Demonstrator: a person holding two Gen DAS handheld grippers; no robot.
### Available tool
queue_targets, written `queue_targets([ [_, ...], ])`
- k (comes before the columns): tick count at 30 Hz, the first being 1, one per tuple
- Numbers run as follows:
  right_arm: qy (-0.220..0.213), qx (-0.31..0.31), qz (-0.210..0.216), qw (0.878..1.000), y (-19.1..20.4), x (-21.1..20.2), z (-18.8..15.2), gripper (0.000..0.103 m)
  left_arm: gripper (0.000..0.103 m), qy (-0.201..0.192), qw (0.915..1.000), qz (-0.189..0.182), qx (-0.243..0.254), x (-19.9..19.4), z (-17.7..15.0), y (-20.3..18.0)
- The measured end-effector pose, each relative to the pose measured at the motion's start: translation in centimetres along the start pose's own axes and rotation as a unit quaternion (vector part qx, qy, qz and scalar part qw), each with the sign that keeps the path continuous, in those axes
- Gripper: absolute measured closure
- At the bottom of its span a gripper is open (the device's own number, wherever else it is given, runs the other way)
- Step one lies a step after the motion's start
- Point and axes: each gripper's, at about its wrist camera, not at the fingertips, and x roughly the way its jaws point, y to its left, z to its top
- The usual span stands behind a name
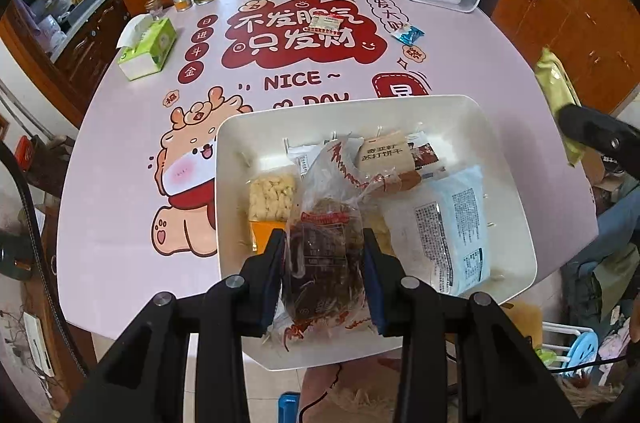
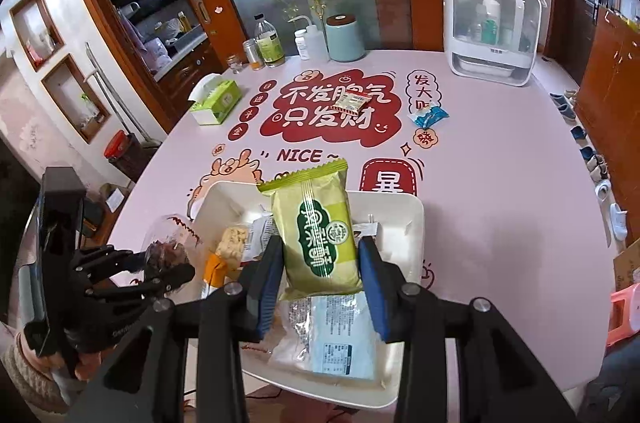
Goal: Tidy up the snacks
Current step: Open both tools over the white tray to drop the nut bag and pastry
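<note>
Two grippers, one packet each. Left gripper (image 1: 324, 275): fingers (image 1: 269, 275) clenched on a clear bag of dark snack (image 1: 326, 247), held above the near half of the white tray (image 1: 516, 191). Right gripper (image 2: 320, 279): fingers (image 2: 267, 279) grasping one green packet (image 2: 320, 235), upright, above the same tray (image 2: 416, 223).

Inside the tray, counted from the left wrist view: one clear pack of pale puffs (image 1: 272, 199) at its left side, one brown cracker packet (image 1: 386, 155) toward its far wall, one pale blue packet (image 1: 460, 227) at its right side; more wrappers beneath, number unclear.

Beyond the tray's far rim, on the pink surface (image 1: 120, 151): two loose snacks, one small white packet (image 1: 326, 24) and one blue packet (image 1: 408, 33), well apart from the tray. One green tissue box (image 1: 148, 49) far left of the tray.
</note>
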Motion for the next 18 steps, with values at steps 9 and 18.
queue_targets([
  [9,-0.007,0.009,-0.025,1.000,-0.6,1.3,1.0,0.055,0.025,-0.020,0.9996,0.022,0.003,0.0,-0.1,-0.3],
  [18,-0.005,0.032,-0.003,0.999,-1.2,1.5,0.4,0.047,0.021,-0.037,0.9986,0.032,-0.020,-0.4,0.2,0.5],
])
